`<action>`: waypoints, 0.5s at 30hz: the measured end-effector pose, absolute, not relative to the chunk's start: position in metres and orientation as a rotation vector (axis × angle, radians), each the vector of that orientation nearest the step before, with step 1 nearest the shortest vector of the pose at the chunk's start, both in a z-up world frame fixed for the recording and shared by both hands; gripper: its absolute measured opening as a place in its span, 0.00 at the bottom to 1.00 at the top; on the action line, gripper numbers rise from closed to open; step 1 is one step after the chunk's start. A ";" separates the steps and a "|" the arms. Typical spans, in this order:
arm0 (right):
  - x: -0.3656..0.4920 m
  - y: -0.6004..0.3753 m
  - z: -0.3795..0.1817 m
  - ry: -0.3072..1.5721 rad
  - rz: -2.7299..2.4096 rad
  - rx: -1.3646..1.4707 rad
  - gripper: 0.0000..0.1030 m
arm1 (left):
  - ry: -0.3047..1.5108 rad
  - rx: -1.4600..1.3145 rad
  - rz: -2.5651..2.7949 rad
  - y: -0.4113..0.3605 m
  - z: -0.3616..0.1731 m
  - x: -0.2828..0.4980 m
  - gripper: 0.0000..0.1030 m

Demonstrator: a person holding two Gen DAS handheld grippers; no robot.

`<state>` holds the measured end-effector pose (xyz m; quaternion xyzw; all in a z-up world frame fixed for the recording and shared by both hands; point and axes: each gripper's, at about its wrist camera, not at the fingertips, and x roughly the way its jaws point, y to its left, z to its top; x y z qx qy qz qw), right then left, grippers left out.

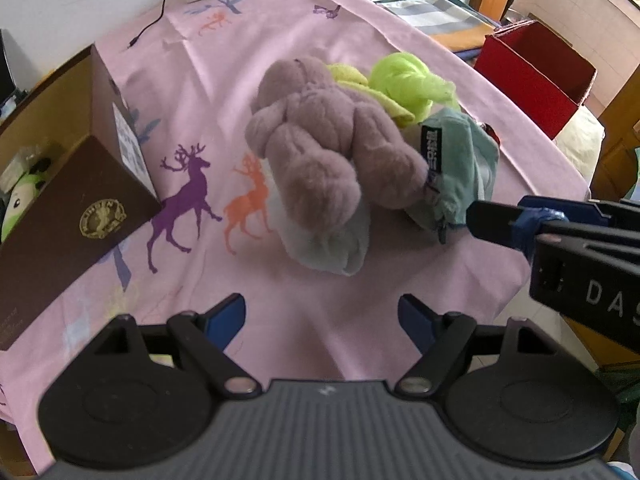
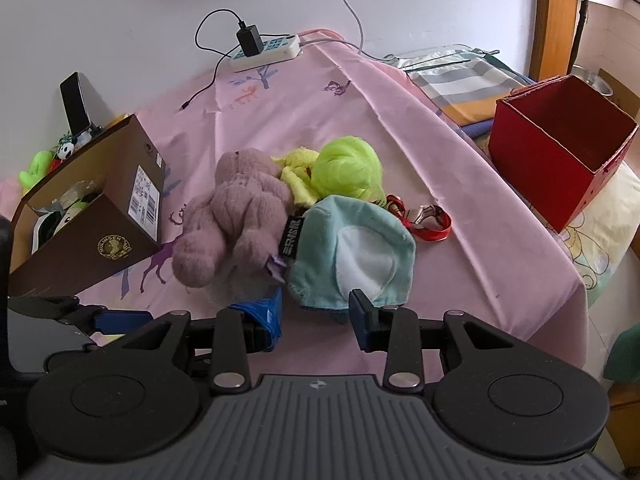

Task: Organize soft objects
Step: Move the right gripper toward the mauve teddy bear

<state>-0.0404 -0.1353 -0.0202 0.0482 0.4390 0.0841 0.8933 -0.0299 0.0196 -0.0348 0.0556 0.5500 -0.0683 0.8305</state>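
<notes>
Two handheld grippers tilt steeply down over a pink deer-print cloth point(image 1: 304, 40) where the soft things lie heaped. No hand or sleeve shows in either view, only the black linkages and blue-padded fingers.

A mauve plush bear point(image 1: 320, 140) lies across the heap, its face turned away and hard to make out. Beneath and behind it sit a lime-green fluffy toy point(image 2: 348, 168) and a pale teal fabric pouch with a white patch point(image 2: 356, 256), whose lower edge is hidden by the right gripper's fingers. A red strap with a metal clip point(image 2: 424, 216) peeks out beside the pouch.

The left gripper point(image 1: 322, 312) stands spread wide, with nothing between its fingers, short of the pile. The right gripper point(image 2: 316, 312) is narrower, its fingers on either side of the pouch's near hem; whether they pinch it cannot be told.

An open brown cardboard box point(image 2: 100, 236) stands left of the pile, an empty red box point(image 2: 556, 152) well to the right.
</notes>
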 end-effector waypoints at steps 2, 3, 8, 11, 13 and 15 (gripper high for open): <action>-0.041 -0.133 -0.020 0.912 0.173 0.099 0.18 | 1.168 0.114 -0.155 0.021 -0.034 -0.031 0.78; -0.041 -0.132 -0.020 0.913 0.171 0.098 0.18 | 1.166 0.112 -0.161 0.021 -0.034 -0.031 0.78; -0.046 -0.130 -0.019 0.911 0.154 0.087 0.18 | 1.176 0.084 -0.212 0.022 -0.035 -0.030 0.78; -0.048 -0.130 -0.019 0.914 0.136 0.088 0.18 | 1.182 0.079 -0.241 0.020 -0.036 -0.030 0.78; -0.049 -0.131 -0.018 0.912 0.122 0.087 0.18 | 1.188 0.079 -0.253 0.021 -0.036 -0.030 0.78; -0.049 -0.132 -0.018 0.913 0.108 0.088 0.18 | 1.189 0.093 -0.257 0.022 -0.036 -0.029 0.78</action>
